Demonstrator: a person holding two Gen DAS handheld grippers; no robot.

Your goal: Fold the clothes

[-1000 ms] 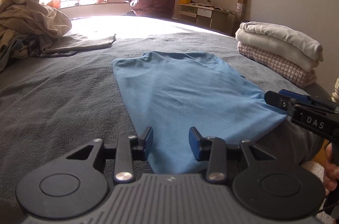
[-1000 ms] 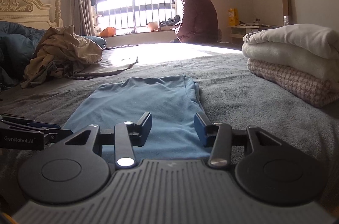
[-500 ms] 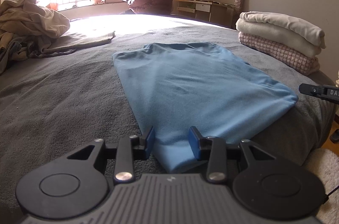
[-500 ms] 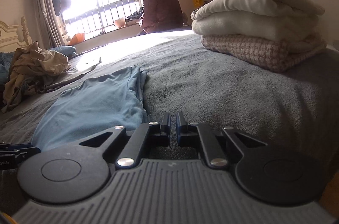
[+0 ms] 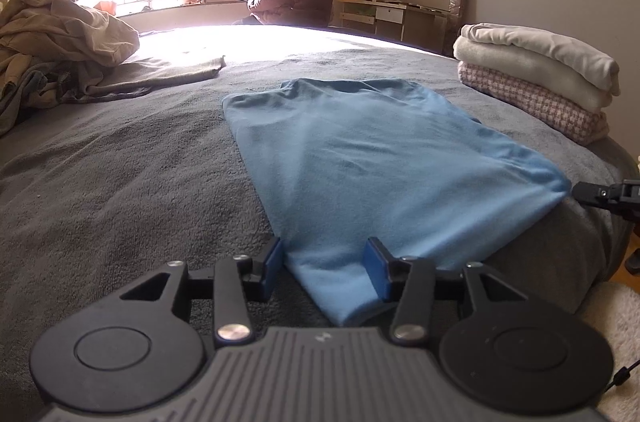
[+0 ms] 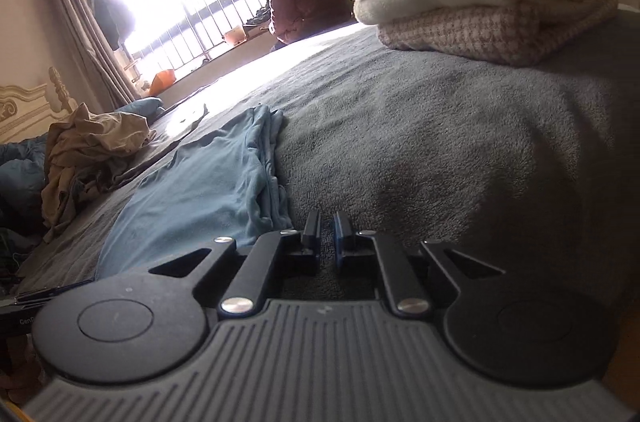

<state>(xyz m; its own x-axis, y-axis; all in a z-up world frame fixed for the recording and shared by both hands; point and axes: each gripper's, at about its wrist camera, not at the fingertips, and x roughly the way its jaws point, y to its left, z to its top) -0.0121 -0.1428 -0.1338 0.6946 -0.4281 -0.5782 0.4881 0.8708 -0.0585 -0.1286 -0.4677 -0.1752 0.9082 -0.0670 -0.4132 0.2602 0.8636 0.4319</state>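
Mid-fold: the blue garment (image 5: pixel 384 174) lies flat on the bed (image 5: pixel 120 182), its near corner between the left gripper (image 5: pixel 324 262) jaws, which are opening. The right gripper (image 6: pixel 327 228) (jaws together, empty) sits beside the garment's edge. Next, I judge: regrasp both near corners.

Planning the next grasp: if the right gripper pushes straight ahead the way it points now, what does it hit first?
Probably the grey blanket, which rises just ahead of the shut right gripper. The blue garment lies off to its left, not in line. Depth is hard to judge.
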